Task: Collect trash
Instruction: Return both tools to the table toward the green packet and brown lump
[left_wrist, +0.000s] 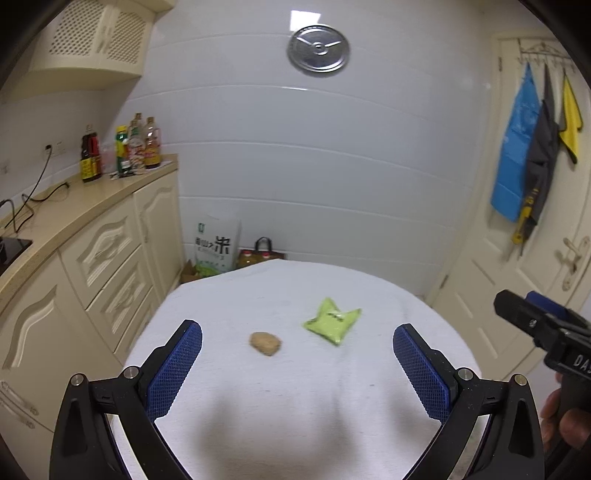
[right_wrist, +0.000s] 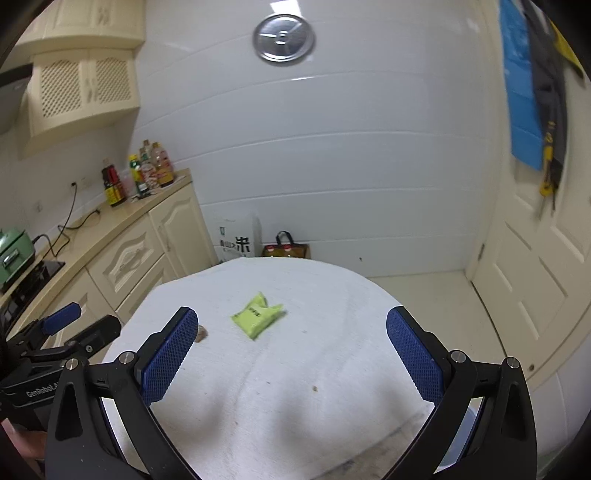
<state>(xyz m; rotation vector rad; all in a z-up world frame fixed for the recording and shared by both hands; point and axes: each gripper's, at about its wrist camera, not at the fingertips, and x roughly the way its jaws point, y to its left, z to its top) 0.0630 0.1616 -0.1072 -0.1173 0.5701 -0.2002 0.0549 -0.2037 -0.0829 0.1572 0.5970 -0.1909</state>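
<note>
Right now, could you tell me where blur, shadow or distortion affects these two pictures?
Left wrist view: the green packet is slightly motion-blurred, a soft shadow falls on the white cloth, and the wall lines bow. Right wrist view: the packet smears too, and the door curves at the edge.

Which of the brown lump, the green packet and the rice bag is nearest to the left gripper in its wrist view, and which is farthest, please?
From the left gripper:
1. Brown lump, on the white cloth, just ahead between the fingers.
2. Green packet, on the cloth, further ahead and to the right.
3. Rice bag, on the floor beyond the table, against the wall.
</note>
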